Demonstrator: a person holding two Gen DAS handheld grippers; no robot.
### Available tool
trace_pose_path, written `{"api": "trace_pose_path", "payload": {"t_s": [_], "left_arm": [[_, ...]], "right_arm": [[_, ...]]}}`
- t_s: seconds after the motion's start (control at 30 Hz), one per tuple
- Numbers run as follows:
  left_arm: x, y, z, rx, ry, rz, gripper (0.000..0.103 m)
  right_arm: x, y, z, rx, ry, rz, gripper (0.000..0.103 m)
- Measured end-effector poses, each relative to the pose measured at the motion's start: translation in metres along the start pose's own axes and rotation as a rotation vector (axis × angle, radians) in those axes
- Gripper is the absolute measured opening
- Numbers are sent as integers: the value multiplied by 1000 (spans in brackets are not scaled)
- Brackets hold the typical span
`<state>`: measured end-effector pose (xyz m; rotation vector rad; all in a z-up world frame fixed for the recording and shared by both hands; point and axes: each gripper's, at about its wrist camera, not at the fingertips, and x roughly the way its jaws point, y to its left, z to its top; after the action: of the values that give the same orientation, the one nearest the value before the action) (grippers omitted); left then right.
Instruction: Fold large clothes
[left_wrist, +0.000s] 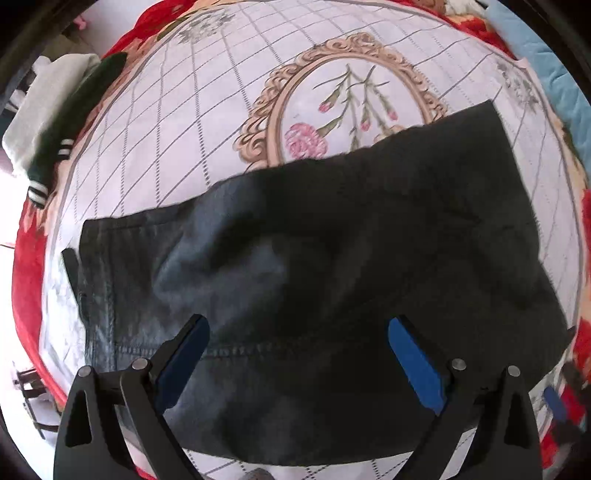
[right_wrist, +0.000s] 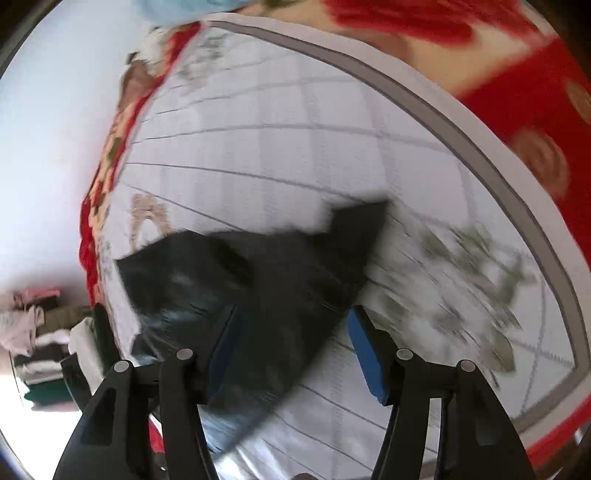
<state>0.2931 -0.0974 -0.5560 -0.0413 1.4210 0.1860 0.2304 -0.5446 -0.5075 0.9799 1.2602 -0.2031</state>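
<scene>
Folding the dark jeans (left_wrist: 325, 258) spread across the bedsheet (left_wrist: 184, 122), we hold both tools wide open with nothing gripped. Our left gripper (left_wrist: 295, 354) hovers over the stitched hem; our right gripper (right_wrist: 291, 350) hangs above a corner, though blur hides whether it touches. We should pinch both edges evenly, lift together, and lay cloth flat without bunching.
</scene>
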Motion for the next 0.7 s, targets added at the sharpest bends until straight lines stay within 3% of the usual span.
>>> {"api": "trace_pose_path", "payload": {"t_s": [0.07,0.17,0.23,0.33,0.47,0.5,0.53,0.6,0.7], "left_arm": [[4,5,-4,-16,11,3,99],[17,16,-12,-33,45,-15,100],[27,21,-13,-59,67,-42,102],[34,23,-12,-62,72,-49,103],[40,22,-11,-66,60,-47,103],[40,23,-11,-71,57,-47,103],[44,17,-12,-78,55,-47,103],[47,19,-11,-90,57,-51,103],[53,16,-3,-93,66,-51,103]], "right_arm": [[10,-19,-12,15,19,13,63],[45,-31,-19,53,67,124,64],[67,-37,-15,82,78,246,65],[88,-24,-6,71,64,368,72],[109,2,5,54,75,448,74],[111,6,6,57,83,469,66],[114,9,7,68,97,496,44],[120,9,7,112,118,528,23],[107,15,0,115,91,610,18]]}}
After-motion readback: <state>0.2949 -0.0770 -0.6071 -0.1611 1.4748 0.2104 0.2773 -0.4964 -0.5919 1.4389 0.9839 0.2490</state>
